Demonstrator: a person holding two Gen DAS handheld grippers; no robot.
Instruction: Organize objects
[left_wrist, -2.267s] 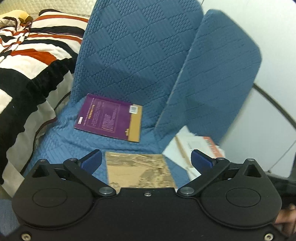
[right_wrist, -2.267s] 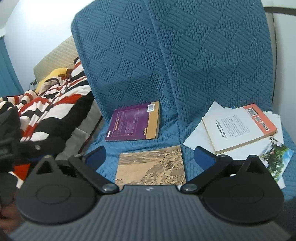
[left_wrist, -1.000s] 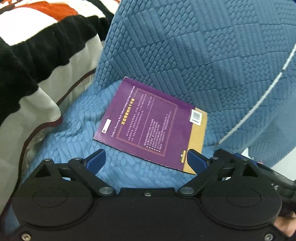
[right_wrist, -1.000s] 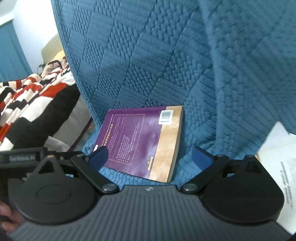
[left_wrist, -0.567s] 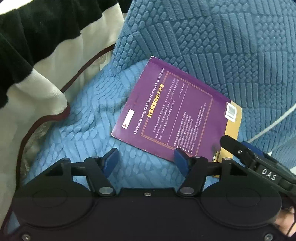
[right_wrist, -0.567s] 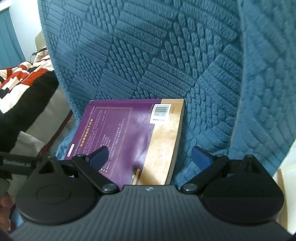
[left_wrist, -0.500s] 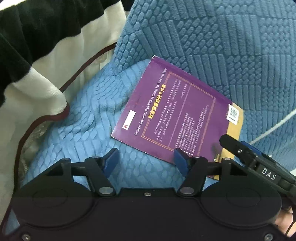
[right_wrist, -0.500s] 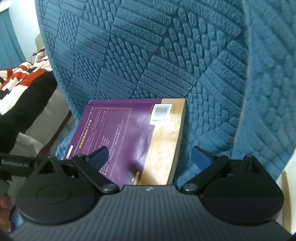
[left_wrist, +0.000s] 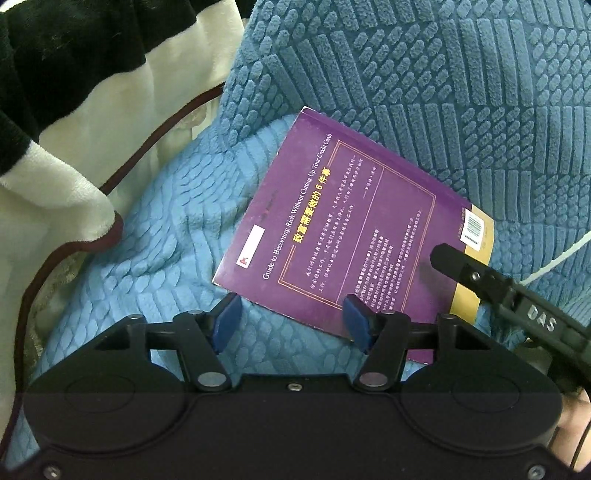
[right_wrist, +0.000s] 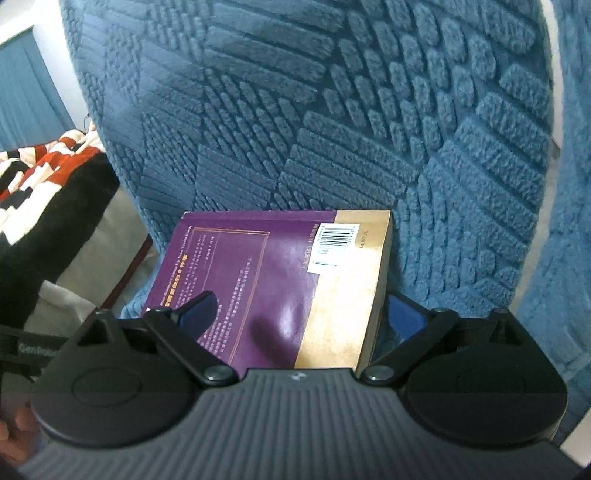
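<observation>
A purple book (left_wrist: 354, 236) with a gold spine strip lies flat on the blue seat, its back cover up. My left gripper (left_wrist: 291, 314) hovers at the book's near edge with its jaws about half apart. Its right pad (left_wrist: 354, 317) overlaps that edge, its left pad (left_wrist: 227, 314) is over bare cushion, and nothing is gripped. My right gripper (right_wrist: 301, 304) is open wide and straddles the gold side of the book (right_wrist: 277, 266). One of its fingers is over the cover, the other beyond the spine. That finger over the cover shows in the left wrist view (left_wrist: 458, 264).
The blue quilted backrest (left_wrist: 443, 92) rises right behind the book. A black, white and red striped blanket (left_wrist: 74, 55) is piled at the left of the seat. A thin white cable (left_wrist: 554, 262) crosses the cushion at the right.
Both grippers came down and in toward the purple book. My left jaws narrowed from wide to about half. The right gripper's finger now reaches over the cover by the gold strip.
</observation>
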